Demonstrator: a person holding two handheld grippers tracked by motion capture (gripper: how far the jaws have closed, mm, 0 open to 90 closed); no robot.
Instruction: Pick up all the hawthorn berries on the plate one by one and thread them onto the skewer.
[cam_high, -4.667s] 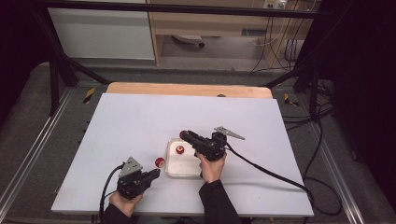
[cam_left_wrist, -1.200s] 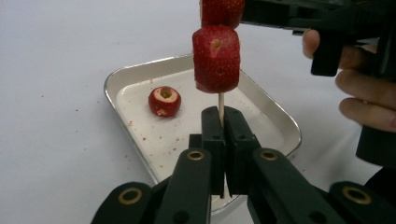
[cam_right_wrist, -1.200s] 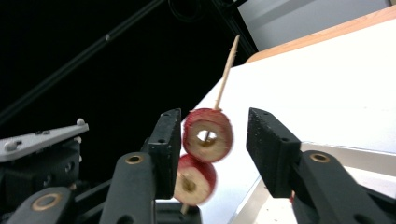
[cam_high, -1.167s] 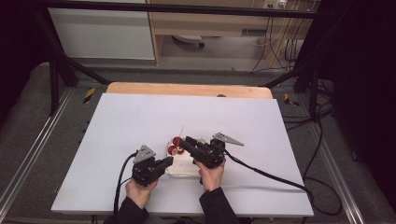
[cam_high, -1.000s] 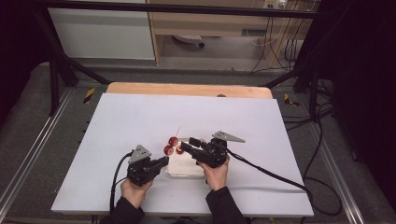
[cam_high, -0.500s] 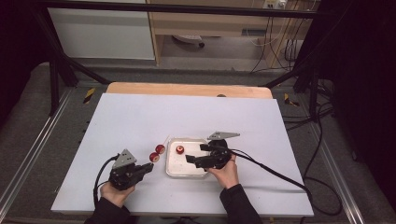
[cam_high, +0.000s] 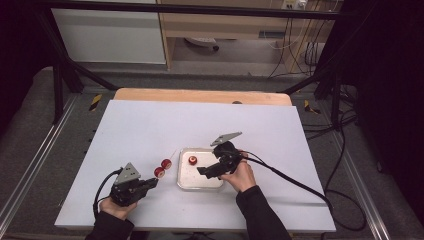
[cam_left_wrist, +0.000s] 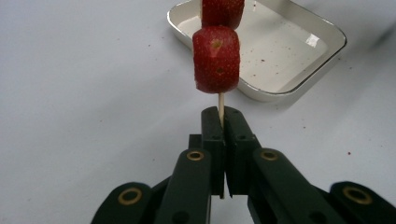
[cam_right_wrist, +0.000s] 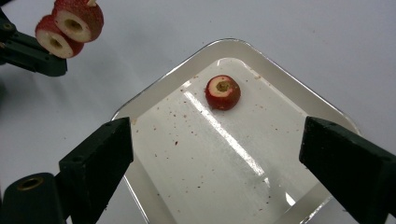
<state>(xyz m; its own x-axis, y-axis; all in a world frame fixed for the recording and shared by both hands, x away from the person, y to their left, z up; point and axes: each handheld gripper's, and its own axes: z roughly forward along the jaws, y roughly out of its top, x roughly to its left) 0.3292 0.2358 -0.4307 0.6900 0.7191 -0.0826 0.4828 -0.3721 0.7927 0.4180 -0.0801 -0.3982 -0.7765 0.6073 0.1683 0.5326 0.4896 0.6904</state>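
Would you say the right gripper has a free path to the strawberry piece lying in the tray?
Probably yes: the right gripper hangs open over the tray, and the strawberry piece lies alone ahead of its jaws, with nothing between them.

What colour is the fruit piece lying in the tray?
Red skin with a pale cut face: the fruit piece, clearest in the right gripper view.

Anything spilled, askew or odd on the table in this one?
Only a minor mess: red specks dot the white tray around the lone strawberry piece, with a few on the table beside it. The skewer with two pieces is gripped straight in the left tool. Nothing else stands out.
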